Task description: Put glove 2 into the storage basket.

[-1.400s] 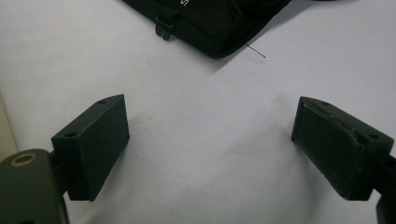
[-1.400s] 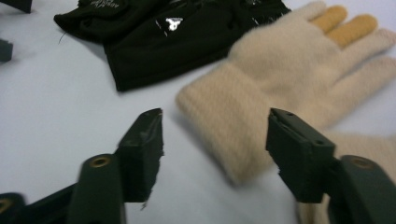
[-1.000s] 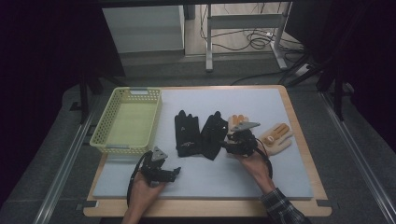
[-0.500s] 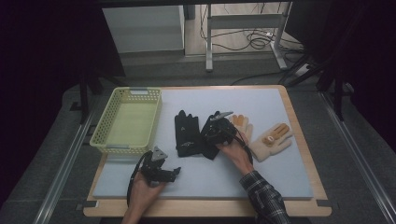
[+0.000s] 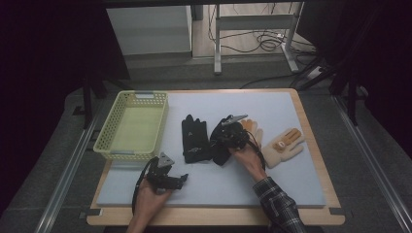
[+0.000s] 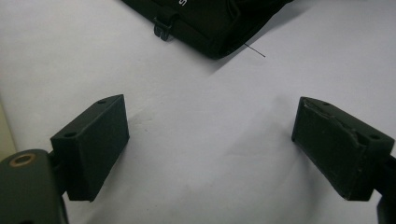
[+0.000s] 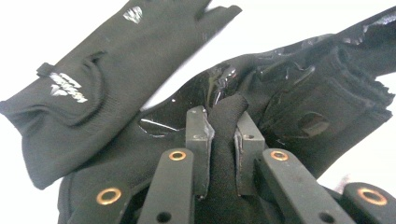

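Two black gloves lie mid-table. One black glove (image 5: 195, 137) (image 7: 88, 84) lies flat. My right gripper (image 5: 228, 138) (image 7: 223, 140) is shut on a fold of the second black glove (image 5: 221, 148) (image 7: 308, 107), bunching it up. Two tan gloves sit to the right: one tan glove (image 5: 252, 128) partly behind my right gripper, the other tan glove (image 5: 284, 146) flat near the right edge. My left gripper (image 5: 177, 180) (image 6: 210, 149) rests near the front of the mat, open, with bare mat between its jaws. The cuff of a black glove (image 6: 210, 23) lies just beyond it.
A yellow-green mesh basket (image 5: 113, 150) stands at the left of the grey mat (image 5: 272, 184). The mat lies on a wooden board (image 5: 335, 213). Table legs and cables are on the floor behind.
My right gripper moved left from the tan gloves onto the second black glove and shut on it. The left gripper stayed put.
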{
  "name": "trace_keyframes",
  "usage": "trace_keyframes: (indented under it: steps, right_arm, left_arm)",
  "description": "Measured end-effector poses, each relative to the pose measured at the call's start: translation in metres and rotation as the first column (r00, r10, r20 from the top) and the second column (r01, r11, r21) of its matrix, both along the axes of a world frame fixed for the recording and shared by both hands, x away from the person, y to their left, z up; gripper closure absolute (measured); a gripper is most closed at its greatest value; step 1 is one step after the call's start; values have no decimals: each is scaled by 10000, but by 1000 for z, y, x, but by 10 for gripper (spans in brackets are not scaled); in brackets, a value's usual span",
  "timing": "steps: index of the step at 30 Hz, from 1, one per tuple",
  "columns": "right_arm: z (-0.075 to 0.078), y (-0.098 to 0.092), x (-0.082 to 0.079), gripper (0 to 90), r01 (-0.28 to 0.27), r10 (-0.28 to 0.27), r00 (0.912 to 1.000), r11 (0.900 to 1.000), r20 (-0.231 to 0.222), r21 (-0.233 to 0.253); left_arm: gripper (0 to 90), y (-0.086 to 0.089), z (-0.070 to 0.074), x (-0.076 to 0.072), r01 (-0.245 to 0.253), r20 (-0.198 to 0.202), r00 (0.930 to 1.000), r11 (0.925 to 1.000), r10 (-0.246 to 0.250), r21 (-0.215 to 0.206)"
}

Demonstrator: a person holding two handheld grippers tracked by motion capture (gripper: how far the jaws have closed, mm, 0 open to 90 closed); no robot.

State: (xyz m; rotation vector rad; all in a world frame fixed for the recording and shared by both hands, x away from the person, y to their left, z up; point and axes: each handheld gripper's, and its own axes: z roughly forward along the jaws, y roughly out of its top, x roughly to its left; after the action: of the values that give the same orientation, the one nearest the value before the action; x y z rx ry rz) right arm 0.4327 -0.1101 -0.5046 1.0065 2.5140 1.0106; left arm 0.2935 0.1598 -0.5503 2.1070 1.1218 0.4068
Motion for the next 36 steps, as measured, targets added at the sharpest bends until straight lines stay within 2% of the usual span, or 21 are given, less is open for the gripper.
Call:
trace_keyframes:
  steps: [4, 8, 11, 12, 13, 16, 18, 19, 20, 23, 24, 26, 29, 34, 36]
  right_arm:
    - [24, -8, -12, 788, -374, 369, 9992, 9988, 162, 317]
    - [42, -12, -35, 787, -965, 957, 9952, 9945, 221, 396]
    - [49, -18, -55, 784, -1389, 1386, 9903, 9880, 96, 678]
    - [49, -18, -55, 784, -1389, 1386, 9903, 9880, 96, 678]
    - [48, -21, -68, 782, -1648, 1656, 9862, 9830, -39, 812]
    - [38, -21, -89, 778, -1962, 1992, 9796, 9767, -276, 867]
    - [33, -21, -94, 777, -2060, 2097, 9772, 9745, -342, 890]
    - [27, -20, -98, 774, -2125, 2171, 9751, 9729, -443, 910]
    - [12, -18, -105, 746, -2194, 2241, 9731, 9723, -543, 807]
    - [0, -15, -107, 592, -2159, 2188, 9741, 9750, -574, 524]
    - [-1, -15, -106, 543, -2105, 2132, 9756, 9761, -523, 532]
    - [3, -16, -102, 486, -2034, 2081, 9769, 9754, -493, 854]
    - [12, -16, -95, 444, -1947, 1997, 9793, 9737, -325, 1181]
    - [20, -9, -82, 427, -1954, 1949, 9807, 9746, 152, 1093]
    - [21, -4, -76, 410, -1878, 1852, 9821, 9778, 359, 926]
  left_arm:
    - [112, 0, 0, 0, -24, 13, 10000, 10000, 24, -25]
    - [112, 0, 0, 0, -2, 15, 10000, 10000, 2, 6]
    - [112, 0, 0, 0, -15, 18, 10000, 10000, 15, -16]
    - [112, 0, 0, 0, -25, 32, 10000, 10000, 25, -20]
    - [112, 0, 0, 0, -24, 37, 10000, 10000, 24, -19]
    - [112, 0, 0, 0, -26, 39, 10000, 10000, 27, -18]
    - [112, 0, 0, 0, -38, 30, 10000, 10000, 38, -24]
    - [112, 0, 0, 0, -38, 15, 10000, 10000, 38, -20]
    - [112, 0, 0, 0, -45, 13, 10000, 10000, 45, -23]
    - [112, 0, 0, 0, -44, 28, 10000, 10000, 45, -36]
    - [112, 0, 0, 0, -47, 29, 10000, 10000, 47, -40]
    - [112, 0, 0, 0, -45, 22, 10000, 10000, 45, -40]
    - [112, 0, 0, 0, -25, 13, 10000, 10000, 25, -13]
    - [112, 0, 0, 0, -30, 31, 10000, 10000, 30, -21]
    - [111, 0, 0, 0, -31, 31, 10000, 10000, 31, -20]
